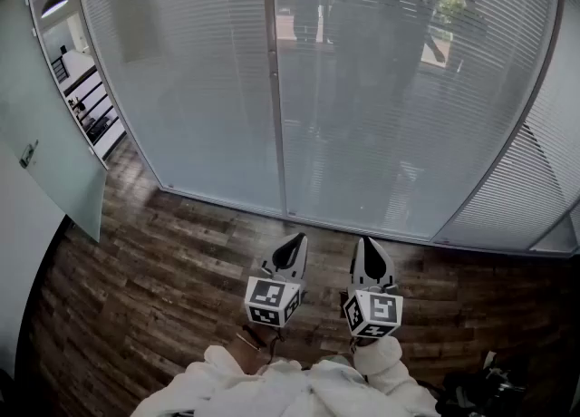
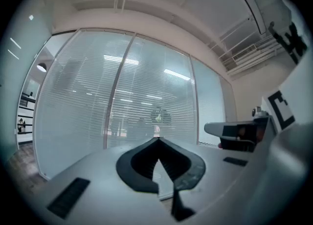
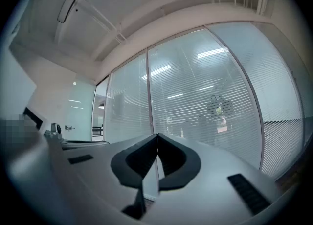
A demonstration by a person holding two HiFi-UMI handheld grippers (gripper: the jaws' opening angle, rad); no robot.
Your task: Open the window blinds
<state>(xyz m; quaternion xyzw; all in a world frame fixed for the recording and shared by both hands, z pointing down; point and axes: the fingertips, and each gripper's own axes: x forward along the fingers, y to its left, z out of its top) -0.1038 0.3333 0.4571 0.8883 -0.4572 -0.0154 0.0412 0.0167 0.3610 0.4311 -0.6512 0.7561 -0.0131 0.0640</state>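
While the person stood facing the glazed wall, the window blinds (image 1: 390, 107) hung fully lowered across every pane, from the top edge of the head view down to the sill rail at the far edge of the wooden floor (image 1: 163, 261). The slats lay near flat to the glass, and only dim shapes showed through them. An upright mullion (image 1: 275, 89) divided the two central panes.

The left gripper (image 1: 298, 240) and the right gripper (image 1: 365, 243) were held side by side and level, pointing at the foot of the window and well apart from it. In each gripper view the jaws were pressed together at the tips with nothing between them. White sleeves (image 1: 272, 388) showed at the lower edge of the head view.

Assessment: the task had not begun; this was the approach stage, and the blinds were untouched. No cord, wand or slider could be made out in any view, so the control's location could not be established. The next move would likely call for finding that control along a pane edge or the mullion, closing the distance, and parting one gripper's jaws before taking hold.
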